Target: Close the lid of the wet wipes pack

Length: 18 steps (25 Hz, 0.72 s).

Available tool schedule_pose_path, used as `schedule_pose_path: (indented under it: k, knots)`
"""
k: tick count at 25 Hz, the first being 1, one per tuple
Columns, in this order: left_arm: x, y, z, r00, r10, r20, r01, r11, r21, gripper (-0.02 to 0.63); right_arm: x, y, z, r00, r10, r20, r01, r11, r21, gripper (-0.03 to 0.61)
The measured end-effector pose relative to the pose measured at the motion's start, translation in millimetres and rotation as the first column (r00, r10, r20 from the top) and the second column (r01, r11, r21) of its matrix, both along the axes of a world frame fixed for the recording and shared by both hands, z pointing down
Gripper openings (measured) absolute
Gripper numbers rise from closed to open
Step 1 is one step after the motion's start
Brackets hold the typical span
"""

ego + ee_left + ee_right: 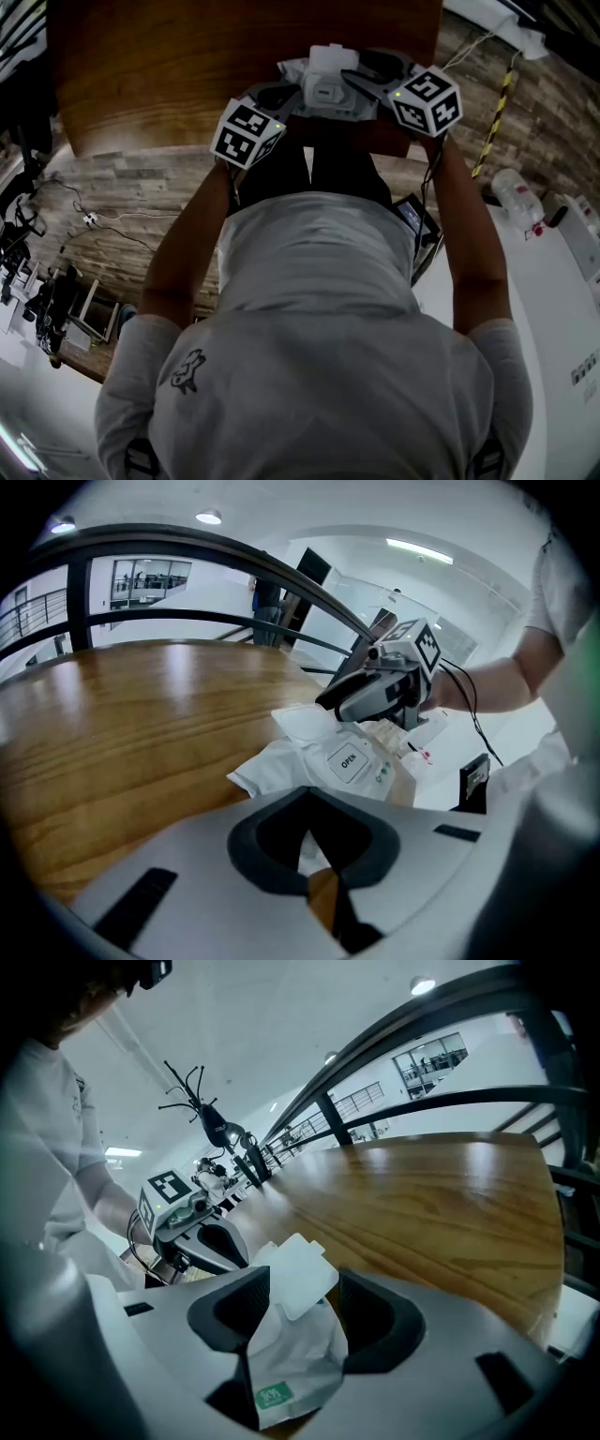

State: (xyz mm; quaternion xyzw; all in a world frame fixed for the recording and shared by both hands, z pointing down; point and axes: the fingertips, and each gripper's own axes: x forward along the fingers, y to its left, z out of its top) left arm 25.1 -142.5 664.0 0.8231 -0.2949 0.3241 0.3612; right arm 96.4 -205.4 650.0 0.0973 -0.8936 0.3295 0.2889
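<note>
The white wet wipes pack (328, 89) lies near the wooden table's front edge, between my two grippers. Its lid (305, 722) stands flipped open behind the "OPEN" label (349, 759). In the right gripper view the lid (300, 1274) sticks up over the pack's crimped end (286, 1363). My left gripper (323, 874) is closed on a white edge of the pack. My right gripper (281, 1372) grips the opposite end with the green logo. Each gripper shows in the other's view: the right gripper (370, 697) and the left gripper (217, 1241).
The round wooden table (187, 66) spreads beyond the pack, with a dark railing (187, 550) behind it. A white counter (562, 309) at the right holds a bottle (516, 194). A small dark device (417, 220) hangs by the person's right arm.
</note>
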Motion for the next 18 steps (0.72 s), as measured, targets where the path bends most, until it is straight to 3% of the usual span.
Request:
schedule_pose_path:
  k: [18]
  knots:
    - [2, 3, 4, 0.999, 0.029, 0.019, -0.029, 0.999, 0.021, 0.012, 3, 6, -27, 1.0, 0.03, 0.009, -0.03, 0.999, 0.042, 0.212]
